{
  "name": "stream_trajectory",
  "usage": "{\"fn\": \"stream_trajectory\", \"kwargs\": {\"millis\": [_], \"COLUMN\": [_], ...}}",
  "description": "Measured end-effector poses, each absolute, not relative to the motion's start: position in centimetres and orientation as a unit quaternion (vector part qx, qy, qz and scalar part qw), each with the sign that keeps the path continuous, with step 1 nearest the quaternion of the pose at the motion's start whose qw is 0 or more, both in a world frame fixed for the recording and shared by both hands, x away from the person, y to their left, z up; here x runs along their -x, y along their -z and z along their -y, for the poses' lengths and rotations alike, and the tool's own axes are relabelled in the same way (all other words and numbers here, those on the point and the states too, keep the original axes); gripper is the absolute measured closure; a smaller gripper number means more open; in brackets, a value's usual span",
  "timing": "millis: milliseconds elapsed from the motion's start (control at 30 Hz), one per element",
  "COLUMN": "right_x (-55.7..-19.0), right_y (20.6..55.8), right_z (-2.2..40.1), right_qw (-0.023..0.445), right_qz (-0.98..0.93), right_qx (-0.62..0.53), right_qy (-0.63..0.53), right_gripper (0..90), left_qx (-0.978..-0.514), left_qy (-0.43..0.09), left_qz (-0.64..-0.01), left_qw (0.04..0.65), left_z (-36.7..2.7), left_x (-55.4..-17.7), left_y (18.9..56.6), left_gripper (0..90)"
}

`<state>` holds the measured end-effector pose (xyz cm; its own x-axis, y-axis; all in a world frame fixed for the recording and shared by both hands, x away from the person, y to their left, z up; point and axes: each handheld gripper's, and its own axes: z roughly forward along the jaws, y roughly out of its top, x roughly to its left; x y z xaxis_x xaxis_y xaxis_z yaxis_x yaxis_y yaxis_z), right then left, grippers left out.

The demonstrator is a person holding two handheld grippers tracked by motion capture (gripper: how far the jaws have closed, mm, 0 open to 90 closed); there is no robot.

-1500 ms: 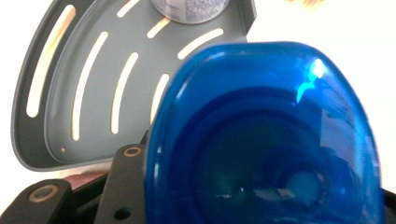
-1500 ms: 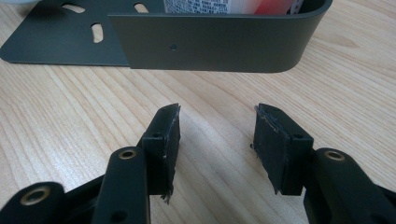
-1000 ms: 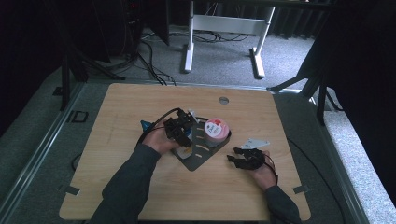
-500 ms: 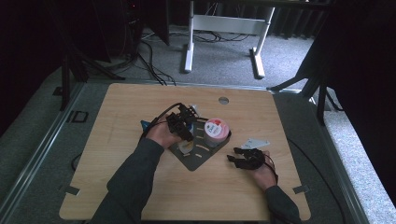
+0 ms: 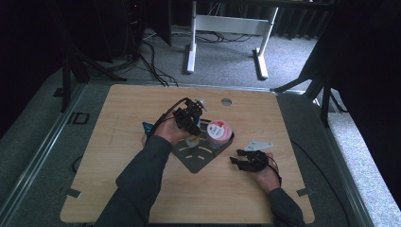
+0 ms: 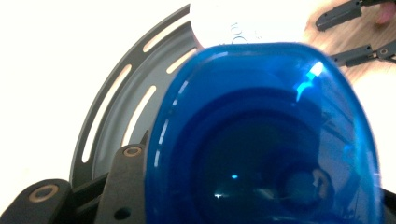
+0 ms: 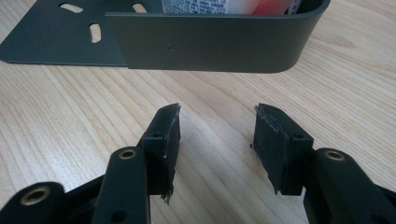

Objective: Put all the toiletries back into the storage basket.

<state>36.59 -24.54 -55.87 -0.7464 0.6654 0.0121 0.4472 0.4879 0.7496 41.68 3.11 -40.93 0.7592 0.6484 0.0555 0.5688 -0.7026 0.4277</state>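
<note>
My left gripper point(image 5: 190, 118) hangs over a dark slotted metal plate point(image 5: 196, 160) at mid table. In the left gripper view a translucent blue cup point(image 6: 261, 140) sits between its jaws, mouth toward the camera, and the gripper is shut on it. A round tub with a pink lid point(image 5: 219, 132) stands on the plate's right side. My right gripper point(image 5: 242, 161) rests on the wood to the right of the plate. Its jaws are open with nothing between them point(image 7: 217, 126), and they face the plate's upturned curved wall point(image 7: 210, 42).
Bare wooden tabletop point(image 5: 142, 189) surrounds the plate. A small blue thing point(image 5: 146, 126) lies beside the left wrist. A round hole point(image 5: 226, 101) sits near the table's far edge. White desk legs point(image 5: 191, 42) and cables stand on the floor beyond.
My left gripper has moved away from the person, toward the plate's far side, with the blue cup. The right gripper has stayed put.
</note>
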Motion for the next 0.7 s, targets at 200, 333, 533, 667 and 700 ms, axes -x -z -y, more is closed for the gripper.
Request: {"fn": "stream_trajectory", "kwargs": {"millis": [200,333,533,667,700], "right_x": [-36.6,-36.6,-36.6,-36.6,-36.6], "right_y": [55.9,55.9,55.9,55.9,55.9], "right_z": [24.5,24.5,24.5,24.6,24.6], "right_qw": [0.141,0.141,0.141,0.141,0.141], "right_qz": [-0.851,-0.851,-0.851,-0.851,-0.851], "right_qx": [-0.327,-0.327,-0.326,-0.326,-0.327], "right_qy": [-0.386,-0.386,-0.386,-0.386,-0.386], "right_gripper": [50.8,50.8,50.8,50.7,50.8], "left_qx": [-0.914,-0.910,-0.907,-0.905,-0.905], "left_qy": [-0.103,-0.104,-0.104,-0.103,-0.103], "left_qz": [-0.337,-0.345,-0.349,-0.353,-0.354], "left_qw": [0.203,0.208,0.211,0.212,0.213], "left_z": [-2.7,-2.6,-2.5,-2.5,-2.5], "left_x": [-42.1,-42.5,-43.1,-43.5,-43.6], "left_y": [41.1,41.5,41.9,42.2,42.3], "left_gripper": [55.2,55.2,55.2,55.2,55.2]}}
